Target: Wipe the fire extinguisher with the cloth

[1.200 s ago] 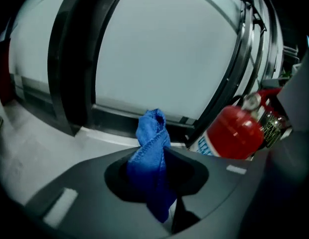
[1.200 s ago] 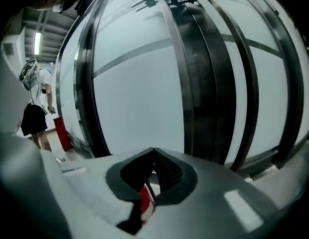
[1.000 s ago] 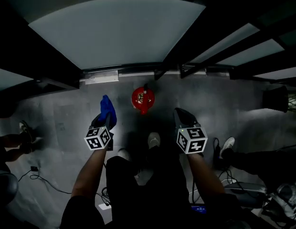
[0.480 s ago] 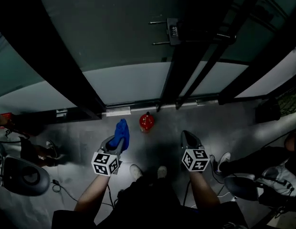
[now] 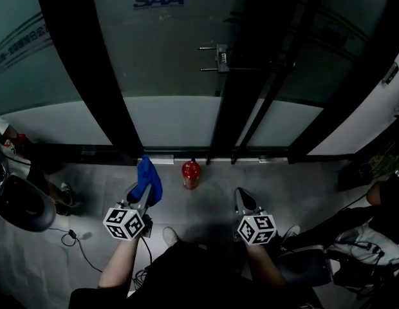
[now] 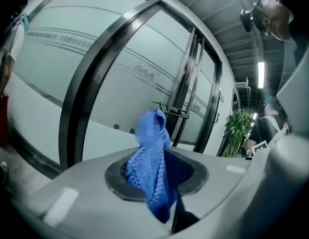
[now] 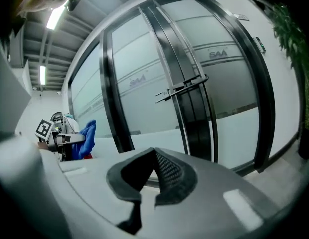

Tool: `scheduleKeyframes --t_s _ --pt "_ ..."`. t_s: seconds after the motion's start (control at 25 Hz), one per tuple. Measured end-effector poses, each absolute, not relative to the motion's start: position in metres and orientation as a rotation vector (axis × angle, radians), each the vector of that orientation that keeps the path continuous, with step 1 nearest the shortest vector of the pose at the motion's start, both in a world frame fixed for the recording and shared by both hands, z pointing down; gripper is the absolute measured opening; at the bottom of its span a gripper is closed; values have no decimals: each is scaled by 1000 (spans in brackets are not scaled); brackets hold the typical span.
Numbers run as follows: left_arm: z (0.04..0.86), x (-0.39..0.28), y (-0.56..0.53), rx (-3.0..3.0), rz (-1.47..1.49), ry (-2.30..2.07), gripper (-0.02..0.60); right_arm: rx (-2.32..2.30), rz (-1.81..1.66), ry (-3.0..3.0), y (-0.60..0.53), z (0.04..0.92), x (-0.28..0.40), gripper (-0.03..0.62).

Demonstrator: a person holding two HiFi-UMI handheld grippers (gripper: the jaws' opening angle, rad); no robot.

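The fire extinguisher [image 5: 190, 173] stands upright on the grey floor [image 5: 206, 201], close to the foot of the dark-framed glass doors [image 5: 174, 82]. It is ahead of me and roughly between my two grippers, and nothing is touching it. The blue cloth [image 5: 148, 177] is in my left gripper [image 5: 139, 197], whose jaws are clamped on a fold of it. Most of the fabric bunches up past the tips, and a tail hangs down on my side. From my head the cloth looks just left of the extinguisher, but both gripper views aim at the doors rather than down at the cylinder, so I judge it is well clear and wiping has not started. My right gripper [image 5: 242, 199] is level with the left one and apart from everything, its jaws brought together on nothing. What worries me most is the extinguisher itself. It is tall, stands free and has nothing bracing it, so a sideways swipe with the cloth could rock it over or skid it into the glass behind. My right gripper can't steady it until I open those jaws. The second risk is the cloth: I only have a pinch of it, so dragging it over the valve or handle on top could snag it and pull it free. The light is poor, and I can't see the cylinder from either gripper, so I could misjudge my reach. A seated person's legs [image 5: 344, 227] are near on my right.
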State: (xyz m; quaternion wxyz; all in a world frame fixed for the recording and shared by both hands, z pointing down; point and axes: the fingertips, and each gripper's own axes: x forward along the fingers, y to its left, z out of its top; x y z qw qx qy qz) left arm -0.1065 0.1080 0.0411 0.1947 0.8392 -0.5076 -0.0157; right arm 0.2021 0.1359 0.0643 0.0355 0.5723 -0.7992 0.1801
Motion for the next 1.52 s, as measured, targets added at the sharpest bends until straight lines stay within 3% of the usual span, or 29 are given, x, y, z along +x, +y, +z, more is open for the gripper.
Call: scheduleKeyframes --t_s 0.32,0.6,1.08,1.52 --pt "12 -85 181 2463 -84 -1514 95 1717 468 -2545 186 45 224 3" --pt "3 -77 182 2533 -136 -1477 97 1809 377 -2545 199 19 228 3" --pt "-4 -114 176 2631 -109 -1427 97 1704 279 -2601 190 13 143 3" --pt "-4 -121 168 2622 -126 -1408 97 1699 264 -2600 180 5 129 3"
